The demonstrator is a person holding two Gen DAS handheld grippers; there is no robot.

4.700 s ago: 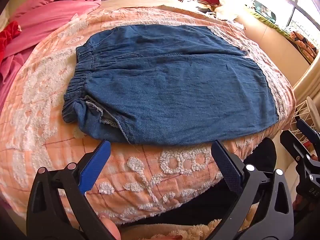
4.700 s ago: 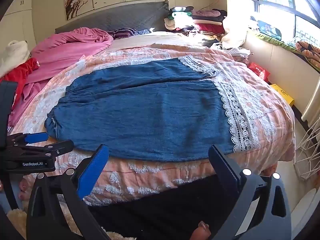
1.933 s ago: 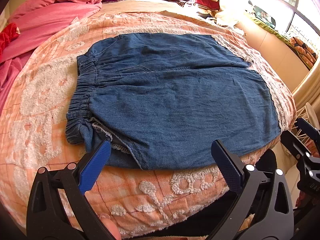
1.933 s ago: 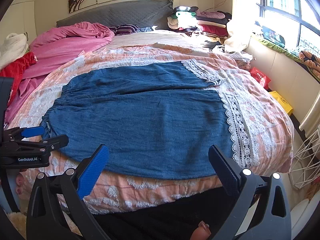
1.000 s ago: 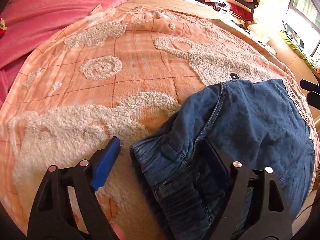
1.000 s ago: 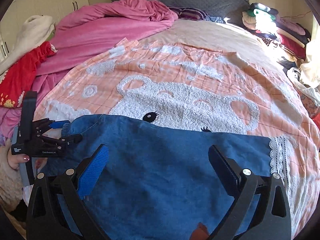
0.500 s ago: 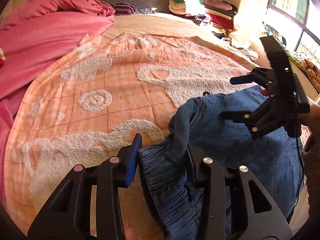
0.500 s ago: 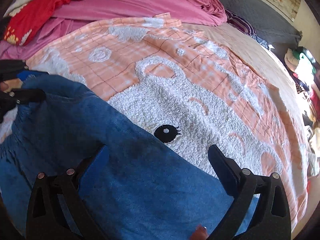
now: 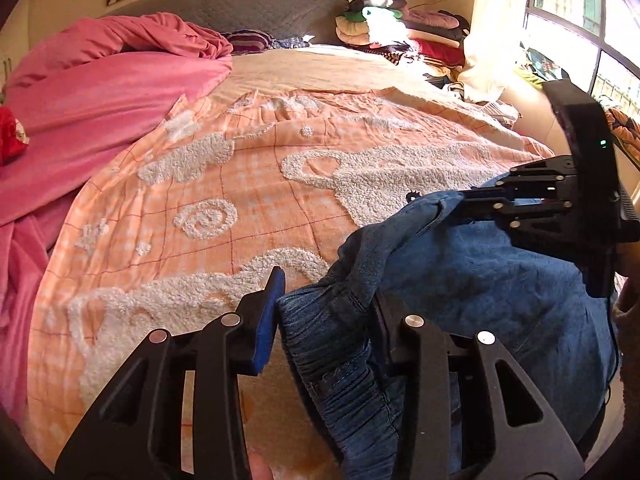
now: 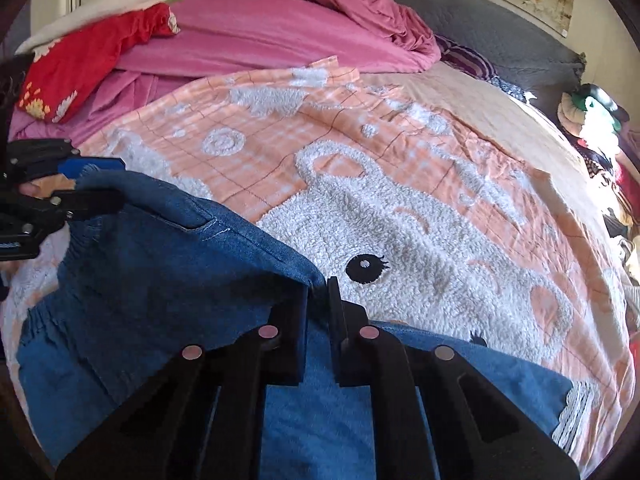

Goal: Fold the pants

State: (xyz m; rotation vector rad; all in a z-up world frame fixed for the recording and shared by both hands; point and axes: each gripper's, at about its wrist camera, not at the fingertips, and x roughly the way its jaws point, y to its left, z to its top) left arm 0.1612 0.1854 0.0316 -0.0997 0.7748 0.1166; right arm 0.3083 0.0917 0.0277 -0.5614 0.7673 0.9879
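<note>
The blue denim pants (image 9: 480, 292) lie bunched at the near edge of the bed on an orange blanket with a white fleece bear (image 9: 248, 184). My left gripper (image 9: 326, 300) is shut on the gathered elastic waistband. My right gripper (image 10: 318, 284) is shut on the pants' far folded edge (image 10: 200, 264), a little farther along. It also shows in the left wrist view (image 9: 460, 200), pinching the denim. My left gripper shows in the right wrist view (image 10: 96, 184) at the far left, on the waistband corner. A white lace hem (image 10: 572, 412) shows at the lower right.
A pink duvet (image 9: 100, 92) is heaped on the left of the bed, with a red garment (image 10: 80, 60) beside it. Folded clothes (image 9: 400, 28) are stacked by the grey headboard (image 9: 240, 8). A window (image 9: 580, 12) is on the right.
Both grippers have moved over the flat-lying pants to the far edge and closed on it. The left one shut on the waistband; the right one went from open to shut on the denim edge.
</note>
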